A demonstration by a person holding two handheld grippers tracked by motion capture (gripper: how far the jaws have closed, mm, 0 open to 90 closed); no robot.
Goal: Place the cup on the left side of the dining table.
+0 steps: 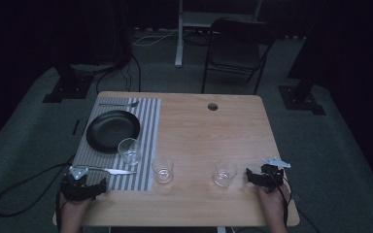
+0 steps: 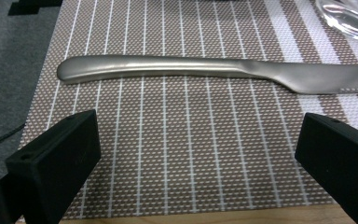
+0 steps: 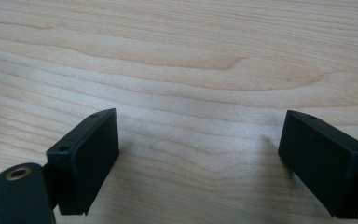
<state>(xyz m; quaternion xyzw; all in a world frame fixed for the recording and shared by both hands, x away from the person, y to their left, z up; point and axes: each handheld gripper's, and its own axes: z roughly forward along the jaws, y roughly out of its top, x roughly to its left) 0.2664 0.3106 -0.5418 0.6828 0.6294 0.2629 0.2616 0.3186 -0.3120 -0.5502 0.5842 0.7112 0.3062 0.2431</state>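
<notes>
**At the placemat's near edge, a claw lines up on the knife**

On the striped placemat [image 1: 148, 145] at the left of the wooden surface [image 1: 209, 131], the left claw [image 2: 198, 154] hangs with jaws spread wide and empty, the table knife [image 2: 205, 71] lying crosswise just ahead of them, handle to the left in the left gripper view. A clean pickup likely means advancing until the handle sits between both jaws, then lowering flat to the mat before closing, since thin metal slips easily. The right claw [image 1: 256, 177], also spread and empty, rests near a glass tumbler [image 1: 225, 172]; the black plate [image 1: 112, 130] sits beyond.
</notes>
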